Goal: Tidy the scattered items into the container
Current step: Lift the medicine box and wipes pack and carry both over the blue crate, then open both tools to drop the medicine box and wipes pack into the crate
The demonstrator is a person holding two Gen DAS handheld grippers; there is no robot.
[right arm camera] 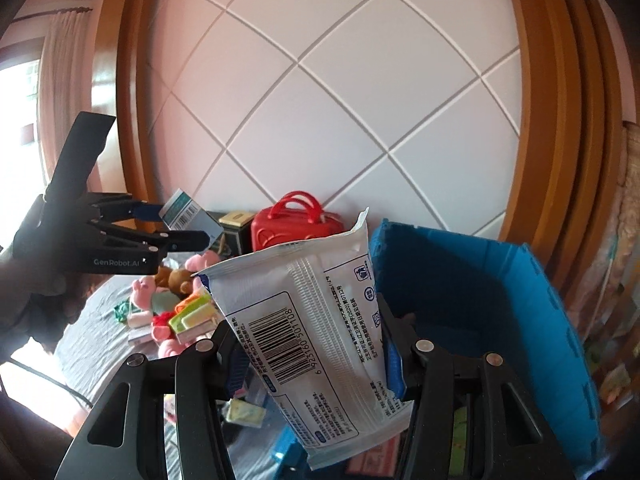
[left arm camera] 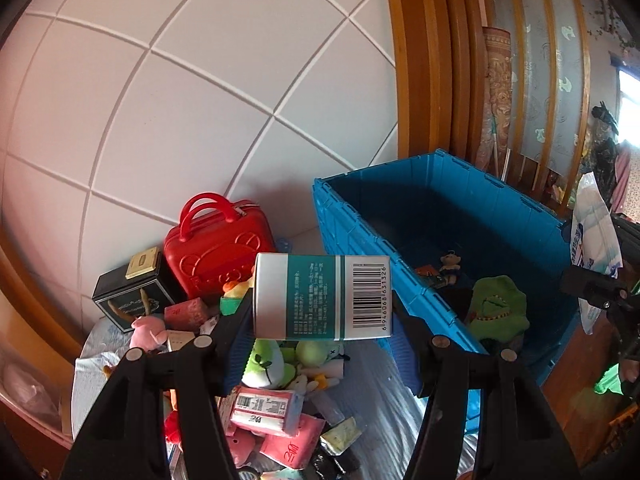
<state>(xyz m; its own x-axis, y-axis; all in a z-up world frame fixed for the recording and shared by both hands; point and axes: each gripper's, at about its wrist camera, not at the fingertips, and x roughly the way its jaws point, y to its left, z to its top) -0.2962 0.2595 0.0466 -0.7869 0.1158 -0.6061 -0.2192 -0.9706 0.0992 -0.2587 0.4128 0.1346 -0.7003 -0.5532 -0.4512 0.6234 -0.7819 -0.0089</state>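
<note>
Left gripper [left arm camera: 322, 322] clamps a silver-and-teal barcoded box [left arm camera: 322, 296], right gripper [right arm camera: 308, 354] clamps a white wipes pack [right arm camera: 320, 344], both raised beside the blue crate [left arm camera: 436, 216] at two o'clock, which holds a green plush [left arm camera: 498, 308].

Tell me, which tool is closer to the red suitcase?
Left. The left tool, gripping a silver box, is just in front of the red suitcase; the right tool, holding a white packet, is farther, near the blue bin.
</note>
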